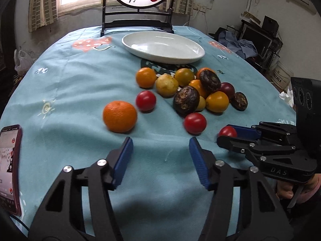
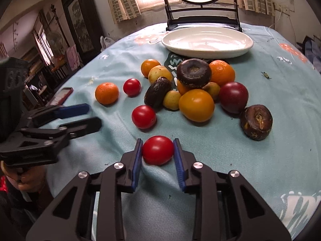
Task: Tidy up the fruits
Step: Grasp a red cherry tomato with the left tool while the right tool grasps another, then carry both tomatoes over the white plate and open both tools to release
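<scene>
In the right wrist view my right gripper is shut on a small red tomato that rests on the blue tablecloth, a blue pad pressing each side. The left wrist view shows that gripper at the right with the same tomato peeking out. My left gripper stands open over bare cloth, nothing between its pads. An orange mandarin lies just beyond its left finger. Two more red tomatoes lie loose ahead. Behind the pile of mixed fruit sits an empty white oval dish.
A phone in a red case lies at the table's left edge. A dark wooden stand with a round painted panel rises behind the dish. A person's hand grips the left gripper's handle. Dark shrivelled fruits lie among and right of the pile.
</scene>
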`<state>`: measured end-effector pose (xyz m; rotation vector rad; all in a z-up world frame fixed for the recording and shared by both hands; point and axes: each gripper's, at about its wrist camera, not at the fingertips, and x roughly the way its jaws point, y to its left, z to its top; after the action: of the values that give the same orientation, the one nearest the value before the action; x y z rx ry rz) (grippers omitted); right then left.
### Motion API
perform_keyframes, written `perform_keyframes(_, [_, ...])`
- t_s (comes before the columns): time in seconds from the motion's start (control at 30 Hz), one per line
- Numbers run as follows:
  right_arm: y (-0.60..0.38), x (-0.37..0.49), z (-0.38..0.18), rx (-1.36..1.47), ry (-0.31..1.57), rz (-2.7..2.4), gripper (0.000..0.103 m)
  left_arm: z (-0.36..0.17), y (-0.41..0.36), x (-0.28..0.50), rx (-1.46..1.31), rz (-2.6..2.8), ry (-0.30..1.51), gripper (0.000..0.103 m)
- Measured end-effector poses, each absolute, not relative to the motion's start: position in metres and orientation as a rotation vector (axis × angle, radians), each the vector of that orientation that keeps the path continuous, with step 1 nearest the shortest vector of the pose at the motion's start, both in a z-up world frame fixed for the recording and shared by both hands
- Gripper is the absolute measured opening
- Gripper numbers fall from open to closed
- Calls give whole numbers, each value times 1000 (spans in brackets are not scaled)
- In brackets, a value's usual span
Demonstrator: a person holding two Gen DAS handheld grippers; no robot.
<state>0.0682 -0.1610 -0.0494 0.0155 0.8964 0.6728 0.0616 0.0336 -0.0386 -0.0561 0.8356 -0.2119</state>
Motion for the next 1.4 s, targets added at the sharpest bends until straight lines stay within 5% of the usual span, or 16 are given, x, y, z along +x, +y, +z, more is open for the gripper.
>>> perform_keyframes(0.23, [-185, 63, -42, 34, 863, 649, 31, -45, -6, 93, -20, -277, 891, 54])
perform_keyframes(0.67, [-203, 68, -42, 77, 852, 653, 31, -56, -20, 109, 10, -263, 952, 32])
perform_keyframes(0.9, [-216, 89, -16, 136, 779, 674, 31, -35, -9, 104, -26, -320, 896, 32])
perform_keyframes(1.1, [-199, 174, 18, 101, 699, 601, 31, 14, 10, 160, -67, -309, 773, 32])
perform_keyframes(1.4, [-155, 304, -18, 12, 911, 496, 31, -6, 15, 298, -105, -188, 932, 32])
